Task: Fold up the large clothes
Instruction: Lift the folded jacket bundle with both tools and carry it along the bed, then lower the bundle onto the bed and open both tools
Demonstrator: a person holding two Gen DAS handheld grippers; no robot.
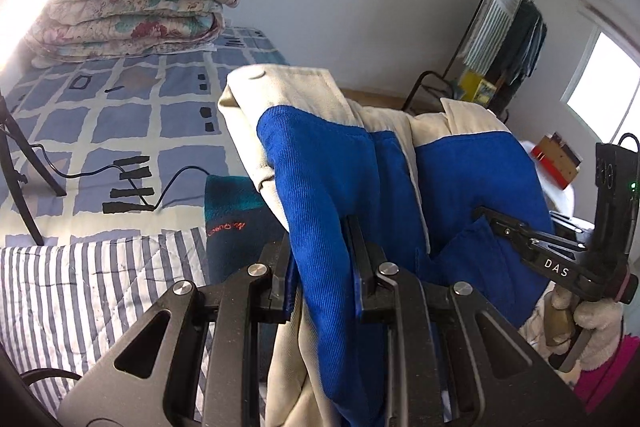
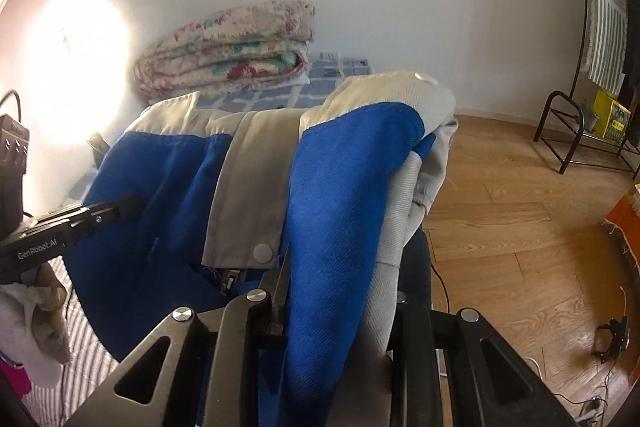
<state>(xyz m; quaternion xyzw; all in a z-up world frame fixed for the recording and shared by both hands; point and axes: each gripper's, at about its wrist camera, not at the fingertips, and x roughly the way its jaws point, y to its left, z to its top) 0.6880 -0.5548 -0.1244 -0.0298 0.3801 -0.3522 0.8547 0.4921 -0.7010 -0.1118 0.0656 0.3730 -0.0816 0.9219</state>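
Left wrist view: my left tool (image 1: 326, 263) is clamped on a bunch of the blue-and-cream jacket (image 1: 340, 163), raised off the bed (image 1: 100, 115); my right tool (image 2: 340, 291) pinches the jacket's other end, its span running side to side between them; beyond the jacket lies a teal fleece (image 1: 232, 195), then a cable (image 1: 176, 183), then folded quilts (image 1: 132, 7) at the wall.

Bed (image 1: 120, 123) bears folded quilt (image 1: 136, 3) (floral), cable (image 1: 176, 183).
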